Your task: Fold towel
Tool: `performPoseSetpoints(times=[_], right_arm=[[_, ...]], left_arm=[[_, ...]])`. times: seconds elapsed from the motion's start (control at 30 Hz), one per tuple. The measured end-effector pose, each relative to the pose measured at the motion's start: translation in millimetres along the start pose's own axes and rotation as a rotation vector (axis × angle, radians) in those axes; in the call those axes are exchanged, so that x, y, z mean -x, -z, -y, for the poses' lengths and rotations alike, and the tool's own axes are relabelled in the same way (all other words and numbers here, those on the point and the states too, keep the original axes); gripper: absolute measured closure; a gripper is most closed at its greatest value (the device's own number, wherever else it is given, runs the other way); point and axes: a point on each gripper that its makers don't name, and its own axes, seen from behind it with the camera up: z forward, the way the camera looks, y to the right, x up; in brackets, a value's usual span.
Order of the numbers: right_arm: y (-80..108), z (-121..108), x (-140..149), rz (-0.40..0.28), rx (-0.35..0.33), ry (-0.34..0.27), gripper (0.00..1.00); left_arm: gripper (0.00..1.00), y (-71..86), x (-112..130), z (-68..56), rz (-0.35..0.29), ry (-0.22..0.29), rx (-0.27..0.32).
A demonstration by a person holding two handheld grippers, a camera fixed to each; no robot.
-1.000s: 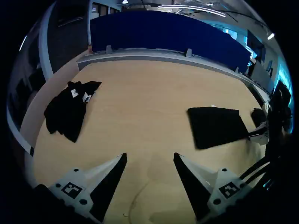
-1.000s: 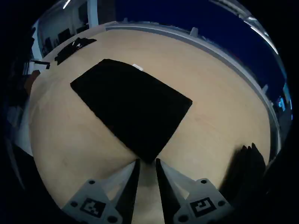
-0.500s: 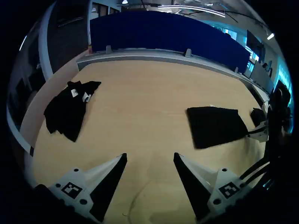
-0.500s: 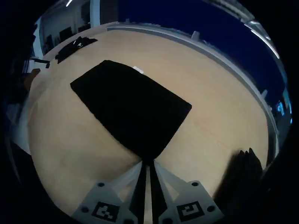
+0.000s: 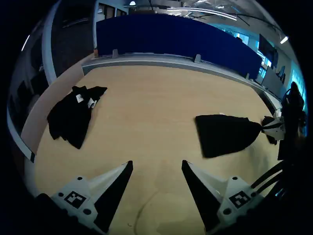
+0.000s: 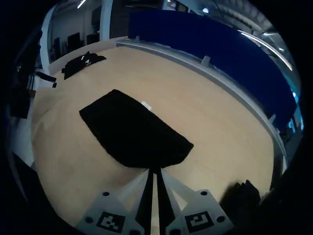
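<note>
In the left gripper view, one black heap [image 5: 70, 115] of cloth lies at the left of the table [image 5: 156, 98]. At the bottom middle the left gripper [image 5: 157, 161] has its two fingers spread wide apart, and nothing is between them. One black towel [image 5: 223, 133] lies flat at the right. Its far right corner is drawn into a point, and there the right gripper [image 5: 263, 128] pinches it at the right edge of the frame. In the right gripper view, the same heap [image 6: 82, 62] is at the upper left and the towel [image 6: 131, 135] is in the middle, with one small white tag [image 6: 146, 105] at its upper edge. At the bottom middle the right gripper [image 6: 154, 170] has its two fingers pressed together on the towel's near corner. A second heap [image 6: 240, 196] is at the lower right. In all I count one towel, two heaps, two grippers.
</note>
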Motion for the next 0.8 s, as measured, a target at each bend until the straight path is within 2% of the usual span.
performPoseSetpoints(times=[0.37, 0.8], right_arm=[[-0.4, 17, -65, -0.072, -0.028, 0.102, 0.94], [-6.6, 40, -98, -0.096, -0.081, 0.173, 0.94]], left_arm=[[0.07, 4.5, 2, 1.7, -0.008, 0.018, -0.001], [0.07, 9.8, 1, 1.8, -0.018, 0.039, -0.002]])
